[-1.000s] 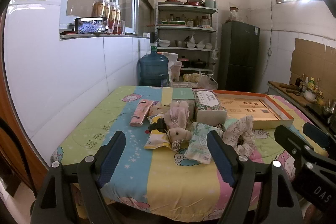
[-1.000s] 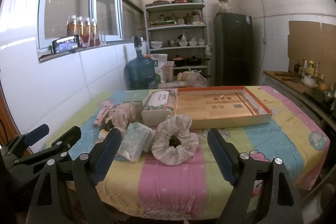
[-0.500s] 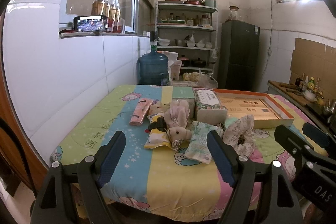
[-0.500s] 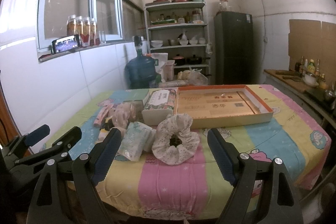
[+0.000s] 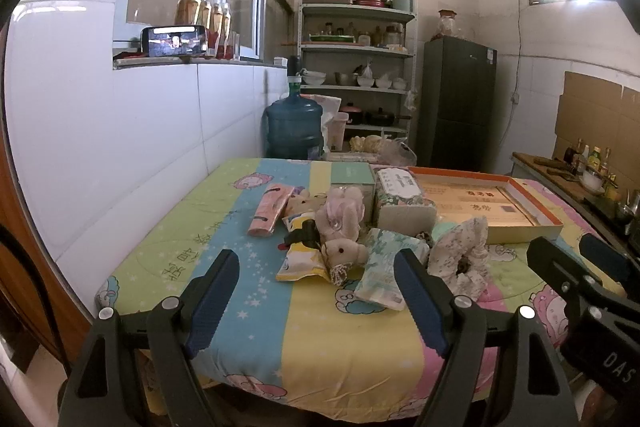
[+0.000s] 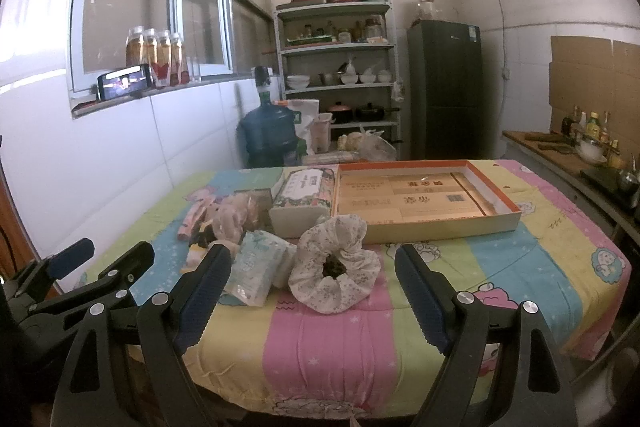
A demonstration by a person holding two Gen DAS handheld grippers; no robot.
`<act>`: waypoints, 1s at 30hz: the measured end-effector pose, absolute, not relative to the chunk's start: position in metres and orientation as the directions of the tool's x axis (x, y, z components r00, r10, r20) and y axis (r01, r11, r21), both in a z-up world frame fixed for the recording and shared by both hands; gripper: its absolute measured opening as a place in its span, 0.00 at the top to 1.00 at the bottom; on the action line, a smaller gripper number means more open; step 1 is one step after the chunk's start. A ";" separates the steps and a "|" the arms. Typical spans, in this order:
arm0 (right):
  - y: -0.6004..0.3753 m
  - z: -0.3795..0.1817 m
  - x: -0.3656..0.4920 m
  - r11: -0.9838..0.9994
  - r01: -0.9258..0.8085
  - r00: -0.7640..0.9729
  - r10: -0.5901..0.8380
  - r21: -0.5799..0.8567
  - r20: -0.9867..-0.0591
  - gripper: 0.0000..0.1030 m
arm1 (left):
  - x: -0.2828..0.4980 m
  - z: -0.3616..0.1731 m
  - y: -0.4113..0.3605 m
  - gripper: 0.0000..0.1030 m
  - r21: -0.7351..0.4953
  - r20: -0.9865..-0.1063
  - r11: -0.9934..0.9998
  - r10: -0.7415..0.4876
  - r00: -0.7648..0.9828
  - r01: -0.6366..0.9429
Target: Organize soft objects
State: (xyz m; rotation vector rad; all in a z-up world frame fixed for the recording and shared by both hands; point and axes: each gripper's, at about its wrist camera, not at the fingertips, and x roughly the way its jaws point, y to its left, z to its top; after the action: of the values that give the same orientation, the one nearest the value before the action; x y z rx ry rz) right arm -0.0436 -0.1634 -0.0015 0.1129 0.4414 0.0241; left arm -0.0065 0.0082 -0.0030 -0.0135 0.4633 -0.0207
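Left wrist view: the left claw (image 5: 316, 301) hangs wide open and empty short of the table (image 5: 320, 355). Straight ahead between its fingers lies the heap of soft toys (image 5: 340, 227), a tissue pack (image 5: 386, 267) just right of them.

Right wrist view: the right claw (image 6: 312, 297) is likewise spread and empty, the frilly scrunchie (image 6: 334, 263) dead ahead, the open box (image 6: 424, 203) beyond. Best approach low, straddle one item, then squeeze gently.

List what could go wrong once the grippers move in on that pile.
The plush toys, snack bag and tissue pack overlap, so the open left gripper might drag a neighbour along. The floppy scrunchie ahead of the open right gripper may slip out or snag the tissue pack.
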 end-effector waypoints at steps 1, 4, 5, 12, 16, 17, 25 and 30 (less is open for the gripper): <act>-0.163 -0.002 -0.043 0.993 0.001 0.904 0.048 0.114 -0.425 0.17 | -0.006 -0.003 0.008 0.22 -0.018 -0.447 1.000 -0.023 0.894 0.017; -0.164 -0.002 -0.043 0.993 -0.001 0.903 0.050 0.115 -0.427 0.17 | -0.005 -0.004 0.009 0.22 -0.018 -0.450 1.000 -0.022 0.893 0.016; -0.164 -0.003 -0.042 0.993 -0.001 0.903 0.050 0.115 -0.427 0.17 | -0.005 -0.005 0.009 0.22 -0.018 -0.450 1.000 -0.021 0.893 0.015; -0.165 -0.008 -0.039 0.993 0.004 0.898 0.050 0.120 -0.438 0.17 | -0.001 -0.008 0.012 0.22 -0.022 -0.460 1.000 -0.021 0.887 0.012; -0.168 -0.010 -0.037 0.992 0.004 0.894 0.053 0.126 -0.445 0.17 | 0.002 -0.010 0.015 0.22 -0.032 -0.462 0.999 -0.022 0.886 0.008; -0.169 -0.011 -0.036 0.992 0.005 0.892 0.053 0.127 -0.448 0.17 | 0.002 -0.011 0.016 0.22 -0.036 -0.463 0.999 -0.023 0.886 0.008; -0.178 -0.031 -0.022 0.990 0.018 0.867 0.054 0.140 -0.496 0.17 | 0.015 -0.026 0.023 0.22 -0.054 -0.490 0.998 -0.042 0.871 0.018; -0.176 -0.049 -0.003 0.991 -0.011 0.845 0.081 0.135 -0.529 0.17 | 0.029 -0.040 0.019 0.22 -0.081 -0.516 0.994 -0.105 0.850 0.074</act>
State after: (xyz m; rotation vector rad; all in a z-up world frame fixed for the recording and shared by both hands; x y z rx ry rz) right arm -0.0025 -0.1762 -0.0490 0.1283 0.5627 0.0488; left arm 0.0287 0.0188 -0.0396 -0.0583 0.5464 -0.0948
